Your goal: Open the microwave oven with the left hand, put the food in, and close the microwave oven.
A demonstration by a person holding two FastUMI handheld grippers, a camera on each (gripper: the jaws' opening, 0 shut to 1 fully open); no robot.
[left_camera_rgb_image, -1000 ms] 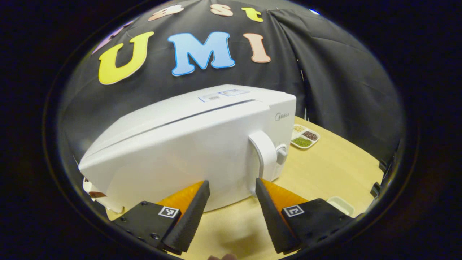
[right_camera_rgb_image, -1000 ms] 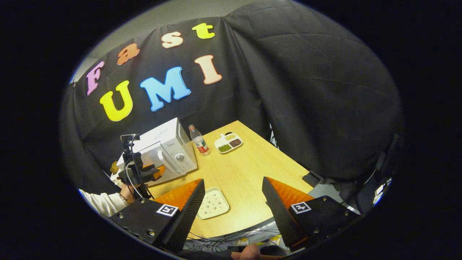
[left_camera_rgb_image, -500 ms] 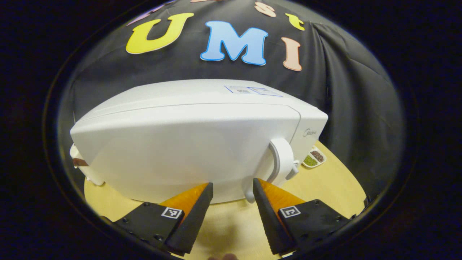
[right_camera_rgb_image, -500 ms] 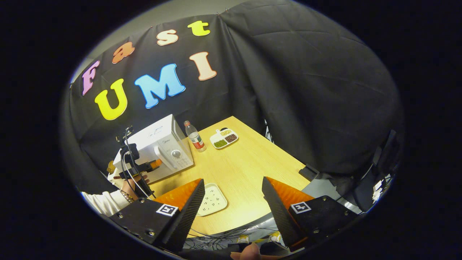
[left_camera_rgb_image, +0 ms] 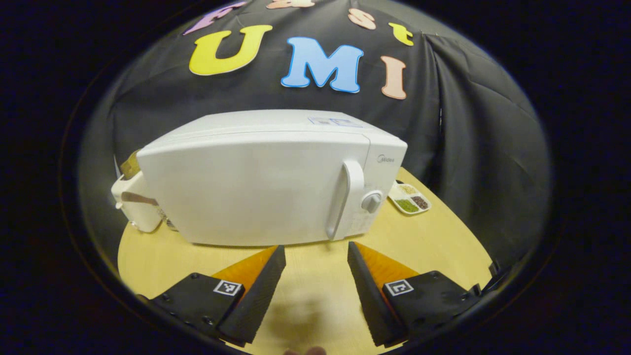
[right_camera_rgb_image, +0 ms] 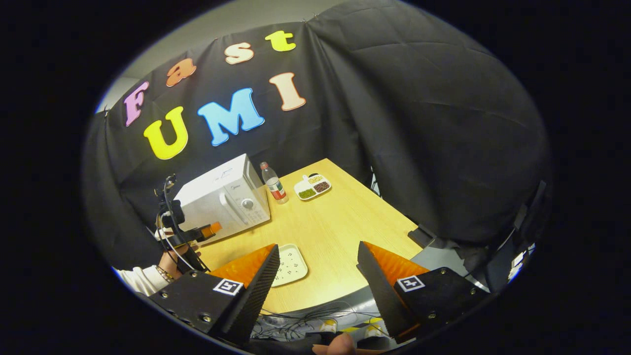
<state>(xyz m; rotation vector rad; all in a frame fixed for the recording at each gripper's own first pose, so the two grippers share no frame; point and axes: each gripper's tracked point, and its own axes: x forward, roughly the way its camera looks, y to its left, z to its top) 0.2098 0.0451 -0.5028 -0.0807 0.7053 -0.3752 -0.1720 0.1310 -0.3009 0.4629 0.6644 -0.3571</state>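
Microwave oven [left_camera_rgb_image: 256,187] sits on the wooden table [left_camera_rgb_image: 443,231], door shut, near the back cloth wall; vertical bar handle [left_camera_rgb_image: 345,197] at the door's right edge, round knob [left_camera_rgb_image: 370,202] just beside it. Left gripper [left_camera_rgb_image: 315,256] hovers low in front of the door, fingers apart, holding nothing, short of the handle. Right gripper [right_camera_rgb_image: 315,256] also spread and empty, well apart from the oven, above the near table edge w/ a small white plate [right_camera_rgb_image: 291,264] below it. Risks, as judgement: handle is smooth glossy plastic, curved and slim, so fingers could slip off or close on the door face instead; pulling off-axis might drag the light-looking oven body across the slick table rather than swing the door. Bottle [right_camera_rgb_image: 273,183] stands just beside the oven's right side and could get knocked. Divided snack tray [left_camera_rgb_image: 409,198] farther right. Oven shell is matte-white, boxy w/ rounded corners; table has a pale wood-grain laminate look.
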